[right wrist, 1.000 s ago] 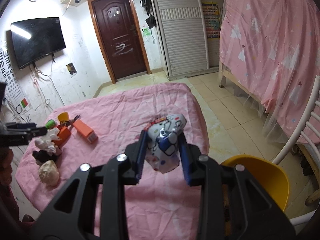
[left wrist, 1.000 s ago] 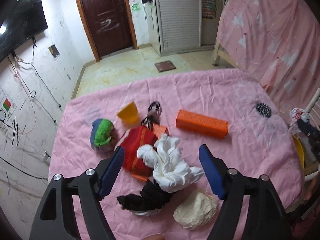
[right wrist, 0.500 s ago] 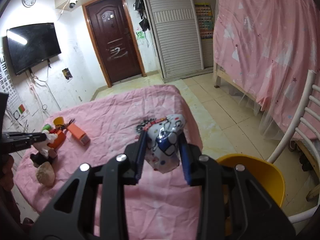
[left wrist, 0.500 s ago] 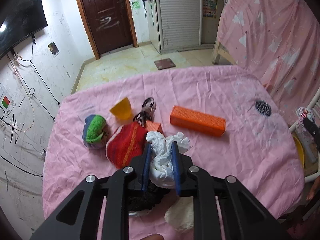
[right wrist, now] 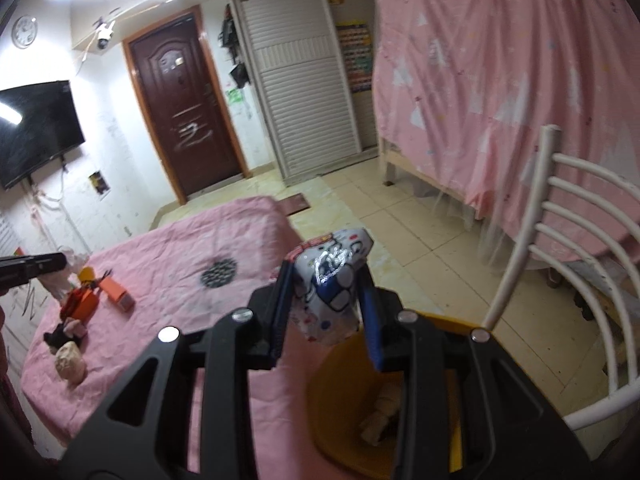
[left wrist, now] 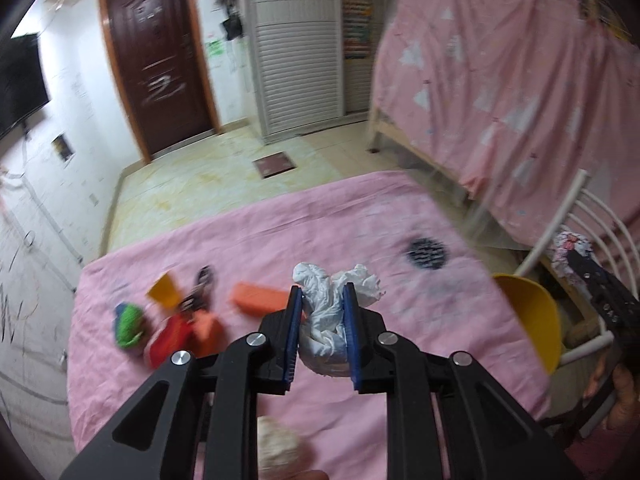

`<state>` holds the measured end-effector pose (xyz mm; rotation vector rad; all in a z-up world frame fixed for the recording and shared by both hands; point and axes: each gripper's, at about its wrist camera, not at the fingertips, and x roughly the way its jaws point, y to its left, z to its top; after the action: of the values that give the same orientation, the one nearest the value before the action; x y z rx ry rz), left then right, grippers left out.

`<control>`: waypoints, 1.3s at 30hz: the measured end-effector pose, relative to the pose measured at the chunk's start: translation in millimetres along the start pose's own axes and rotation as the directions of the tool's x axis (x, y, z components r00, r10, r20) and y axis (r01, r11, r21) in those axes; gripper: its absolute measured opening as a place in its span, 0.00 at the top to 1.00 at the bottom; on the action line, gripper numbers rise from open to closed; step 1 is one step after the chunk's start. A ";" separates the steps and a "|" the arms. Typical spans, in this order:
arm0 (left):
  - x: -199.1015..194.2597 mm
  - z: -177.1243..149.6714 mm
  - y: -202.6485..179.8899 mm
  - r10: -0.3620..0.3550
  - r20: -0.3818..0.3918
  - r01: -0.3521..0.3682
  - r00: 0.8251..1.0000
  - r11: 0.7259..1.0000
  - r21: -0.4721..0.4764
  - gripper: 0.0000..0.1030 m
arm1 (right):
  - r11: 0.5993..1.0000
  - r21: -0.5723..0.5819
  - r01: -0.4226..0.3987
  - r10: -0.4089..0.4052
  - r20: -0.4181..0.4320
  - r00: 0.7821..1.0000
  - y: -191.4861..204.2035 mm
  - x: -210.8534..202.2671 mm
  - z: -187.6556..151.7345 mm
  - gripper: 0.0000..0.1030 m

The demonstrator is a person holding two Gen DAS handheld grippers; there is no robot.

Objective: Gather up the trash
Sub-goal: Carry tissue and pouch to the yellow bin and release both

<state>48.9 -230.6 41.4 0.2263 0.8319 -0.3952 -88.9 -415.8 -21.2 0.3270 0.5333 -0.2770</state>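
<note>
My left gripper (left wrist: 320,312) is shut on a crumpled white tissue wad (left wrist: 325,320) and holds it above the pink table (left wrist: 360,220). My right gripper (right wrist: 326,300) is shut on a patterned wrapper (right wrist: 330,280) and holds it above the yellow bin (right wrist: 340,380), which has some scraps inside. The yellow bin also shows in the left wrist view (left wrist: 528,320) at the table's right edge. A beige crumpled ball (left wrist: 276,448) lies under my left gripper; it also shows in the right wrist view (right wrist: 70,366).
On the table lie an orange box (left wrist: 258,300), a red pouch (left wrist: 172,338), a green-blue ball (left wrist: 128,322), a yellow cup (left wrist: 166,290) and a black round mesh disc (left wrist: 427,253). A white chair (right wrist: 580,280) stands by the bin. A pink curtain (left wrist: 520,100) hangs to the right.
My left gripper closed on the white tissue wad, lifted it off the table and swung right toward the bin. My right gripper carried the wrapper over the yellow bin.
</note>
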 end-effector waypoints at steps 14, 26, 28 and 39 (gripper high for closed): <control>4.8 19.5 -139.7 -0.246 -0.016 0.243 0.969 0.945 0.220 0.87 | 0.995 0.050 0.090 -0.091 0.009 0.996 -46.4 -12.5 1.3 0.63; 13.9 19.2 -212.3 -0.369 -0.068 0.373 0.927 0.887 0.273 0.78 | 0.985 0.124 0.119 -0.126 0.048 0.991 -73.9 -25.5 6.3 0.48; 16.1 17.7 -220.0 -0.375 -0.080 0.381 0.924 0.882 0.277 0.71 | 0.983 0.135 0.122 -0.130 0.053 0.990 -77.9 -27.3 6.1 0.47; 14.8 13.6 -214.9 -0.360 -0.099 0.373 0.928 0.891 0.259 0.58 | 0.986 0.135 0.093 -0.101 0.053 0.993 -74.8 -23.2 7.1 0.47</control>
<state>-24.4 -433.3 30.2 0.3376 0.8683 -0.8681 -130.2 -482.6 -20.3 0.4209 0.4732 -0.4166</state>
